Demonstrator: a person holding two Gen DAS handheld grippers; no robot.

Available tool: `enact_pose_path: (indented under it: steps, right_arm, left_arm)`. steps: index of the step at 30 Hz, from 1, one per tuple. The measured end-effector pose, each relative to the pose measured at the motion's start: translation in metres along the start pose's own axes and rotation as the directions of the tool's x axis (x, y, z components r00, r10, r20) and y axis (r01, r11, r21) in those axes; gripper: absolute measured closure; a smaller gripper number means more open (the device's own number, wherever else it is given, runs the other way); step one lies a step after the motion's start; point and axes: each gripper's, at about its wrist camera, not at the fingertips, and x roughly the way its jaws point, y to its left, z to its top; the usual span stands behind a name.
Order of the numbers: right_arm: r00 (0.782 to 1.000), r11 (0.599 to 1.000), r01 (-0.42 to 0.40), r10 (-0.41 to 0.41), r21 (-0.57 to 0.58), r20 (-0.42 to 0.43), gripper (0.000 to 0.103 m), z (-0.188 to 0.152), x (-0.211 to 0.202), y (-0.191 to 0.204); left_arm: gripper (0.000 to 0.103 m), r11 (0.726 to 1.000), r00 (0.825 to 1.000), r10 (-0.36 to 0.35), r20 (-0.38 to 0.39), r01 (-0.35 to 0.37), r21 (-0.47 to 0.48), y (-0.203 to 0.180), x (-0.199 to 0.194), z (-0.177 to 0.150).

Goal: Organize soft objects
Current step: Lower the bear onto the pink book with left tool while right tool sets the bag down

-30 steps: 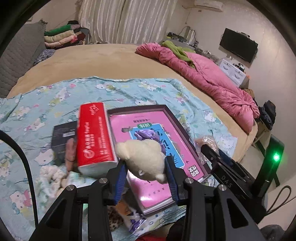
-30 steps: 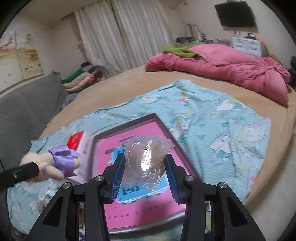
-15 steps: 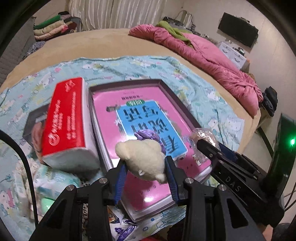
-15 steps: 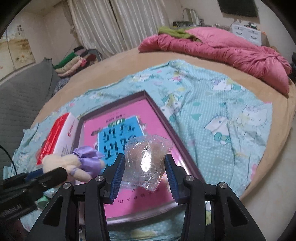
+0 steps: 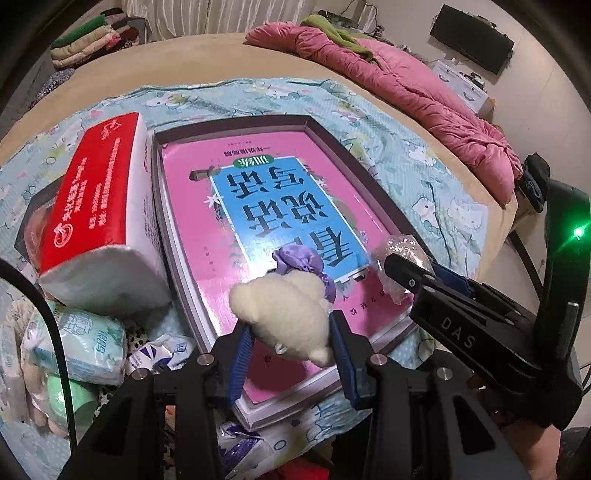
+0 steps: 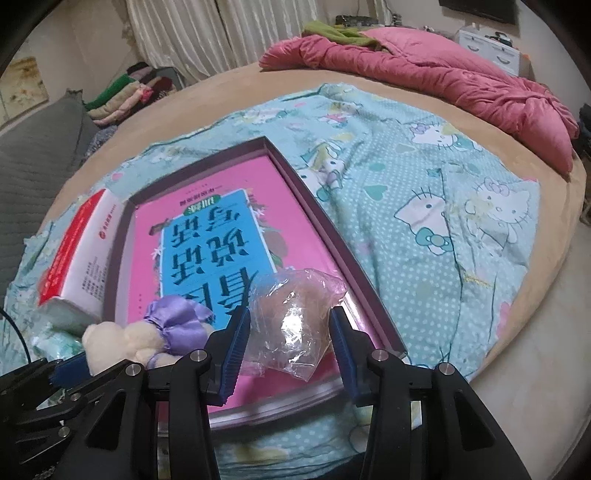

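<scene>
Nearest to you, your left hand-held gripper (image 5: 291, 338) is pinching a cream plush toy (image 5: 284, 314) w/ a purple satin bow (image 5: 304, 264); the blue pads press its sides and it hangs just above the near end of the pink book. Your right hand-held gripper (image 6: 290, 332) is clamped on a crinkly clear plastic bag (image 6: 295, 321) w/ something tan and soft inside (can't tell what), also over the near part of the book, right beside the plush. In the left view the right hand-held gripper shows at the right edge, bag sticking out past its tip.

Below both: a pink book (image 5: 266, 206) w/ a blue panel, lying flat in a shallow dark-rimmed box (image 5: 343, 147). Touching the box's left wall is a red-and-white tissue pack (image 5: 99, 206), propped up on a heap of small soft packs (image 5: 77, 339) at the near-left.

All of it sits on a teal cartoon-cat sheet (image 6: 424, 192) spread over a tan round bed (image 6: 236, 77).

Further off, a pink quilt (image 6: 436, 70) is bunched at the bed's far-right edge, green cloth (image 6: 332, 31) on top. Folded clothes (image 6: 125, 96) are stacked far-left, near the curtains (image 6: 192, 33).
</scene>
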Motion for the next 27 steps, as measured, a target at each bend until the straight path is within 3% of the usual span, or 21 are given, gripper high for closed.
enact_pose_path:
  steps: [14,17,22,27]
  right_arm:
    - [1.0,1.0,0.004,-0.004,0.003,0.014,0.052,0.0,-0.001,-0.001]
    - [0.999,1.0,-0.002,0.001,0.016,0.042,0.047,0.001,-0.007,-0.002]
    - [0.994,0.999,-0.014,0.01,0.03,0.11,0.041,0.004,-0.02,-0.003]
    - [0.988,0.999,-0.019,0.014,0.031,0.154,0.041,0.006,-0.03,-0.001]
  left_arm:
    - [0.059,1.0,0.999,-0.03,-0.04,0.029,-0.008,0.002,0.006,-0.005]
    - [0.057,0.999,0.999,-0.037,-0.04,0.036,-0.021,0.006,0.005,-0.005]
    - [0.043,0.998,0.998,-0.054,-0.031,0.053,-0.035,0.011,0.0,-0.005]
    - [0.041,0.998,0.998,-0.054,-0.019,0.054,-0.034,0.013,-0.01,-0.005]
